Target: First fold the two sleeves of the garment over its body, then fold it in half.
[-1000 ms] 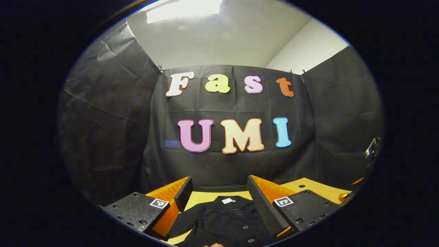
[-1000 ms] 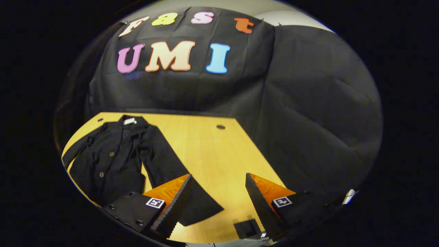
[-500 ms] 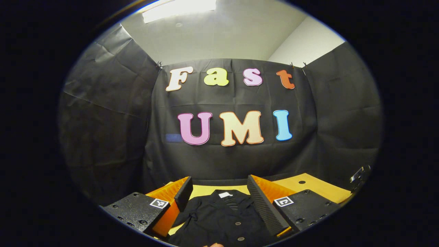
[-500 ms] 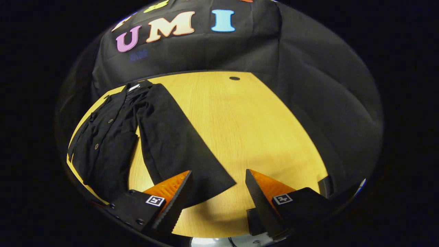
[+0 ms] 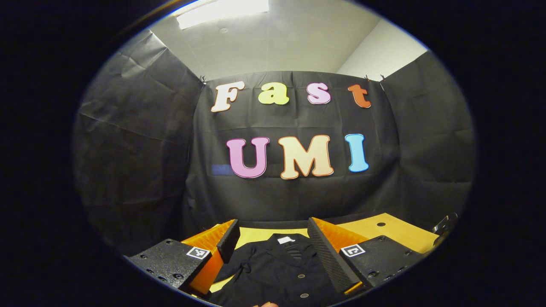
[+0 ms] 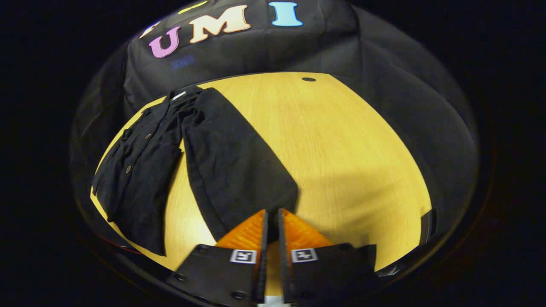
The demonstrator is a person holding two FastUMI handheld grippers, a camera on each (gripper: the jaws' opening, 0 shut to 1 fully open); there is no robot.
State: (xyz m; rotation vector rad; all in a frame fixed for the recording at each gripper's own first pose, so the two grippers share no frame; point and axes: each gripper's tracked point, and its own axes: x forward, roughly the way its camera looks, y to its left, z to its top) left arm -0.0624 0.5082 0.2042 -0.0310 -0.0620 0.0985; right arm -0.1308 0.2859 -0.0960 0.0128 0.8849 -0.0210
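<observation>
My right gripper [image 6: 271, 213] has its two fingers drawn nearly together, with a thin slit left between them. Their tips sit at the cuff end of the garment's right sleeve [image 6: 236, 157]. The cuff edge disappears right at the fingertips, so I cannot tell whether cloth is pinched between them or whether they only touch it.

That sleeve lies flat on the wooden table [image 6: 341, 140], spread out as a wide dark band running from the shoulder near the far edge down toward my gripper. It is angled away from the body of the garment [image 6: 140, 162], with a wedge of bare table between the two. The garment is a dark button-front shirt or jacket, lying face up toward the table's left side, collar pointing at the booth wall, with a small pale tag [image 6: 179, 94] at the neck.

My left gripper [image 5: 273, 238] is held wide open, its fingers well apart and gripping nothing. Between them, in the left gripper view, I see the garment's collar [image 5: 285, 246], the tag and two of its buttons [image 5: 301, 276]. The gripper hovers at the near side of the garment; I cannot tell whether it touches the cloth.
</observation>
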